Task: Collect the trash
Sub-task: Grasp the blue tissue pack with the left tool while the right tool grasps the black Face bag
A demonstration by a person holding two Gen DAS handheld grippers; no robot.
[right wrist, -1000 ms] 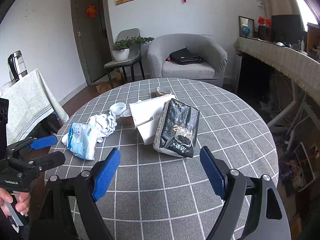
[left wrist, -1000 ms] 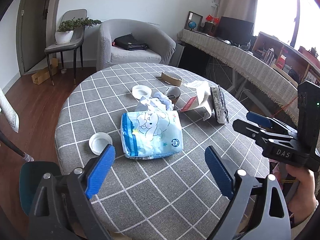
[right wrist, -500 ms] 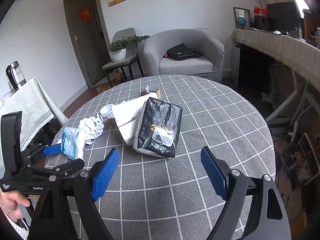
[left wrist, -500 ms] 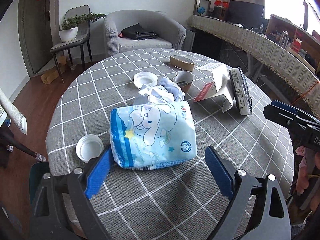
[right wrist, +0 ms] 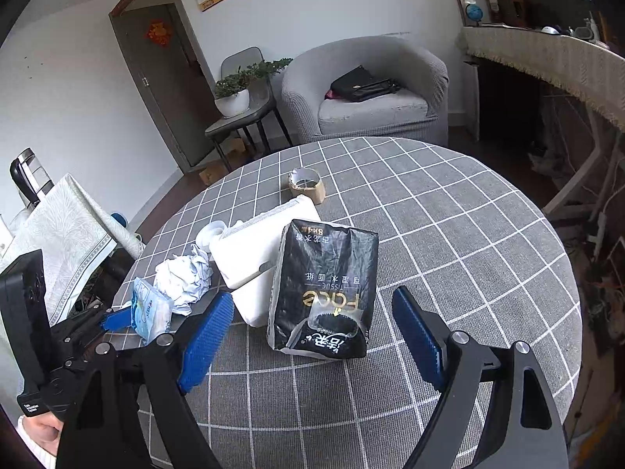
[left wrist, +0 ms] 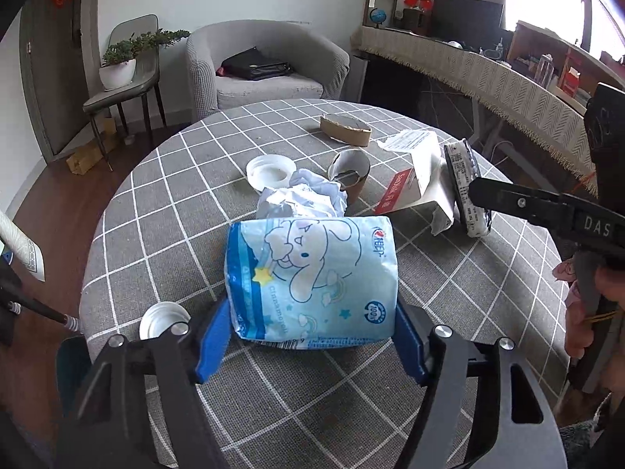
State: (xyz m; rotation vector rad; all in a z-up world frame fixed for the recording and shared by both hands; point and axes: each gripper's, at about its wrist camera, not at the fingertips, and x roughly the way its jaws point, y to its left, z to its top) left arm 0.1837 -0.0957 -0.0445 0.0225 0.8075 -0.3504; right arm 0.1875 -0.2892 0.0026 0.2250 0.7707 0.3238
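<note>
Closing on the blue tissue pack (left wrist: 312, 281), the left gripper (left wrist: 308, 346) has just been narrowing its jaws, w/ the pack's near end between the blue pads (left wrist: 213, 342); pads look at its sides, but firm pinch can't be confirmed, so treat as not yet grasped. Pack lies on the checked table (left wrist: 164, 211), crumpled paper (left wrist: 302, 201) just behind, white lid (left wrist: 160, 318) beside the left pad. Best approach, imo: squeeze until the soft wrap firms up, then lift straight & avoid dragging the lid. Right gripper (right wrist: 312, 338) is released, jaws wide either side of the black tissue pack (right wrist: 324, 289), not touching; push further fwd before clamping, keeping off the white box (right wrist: 254, 254).
</note>
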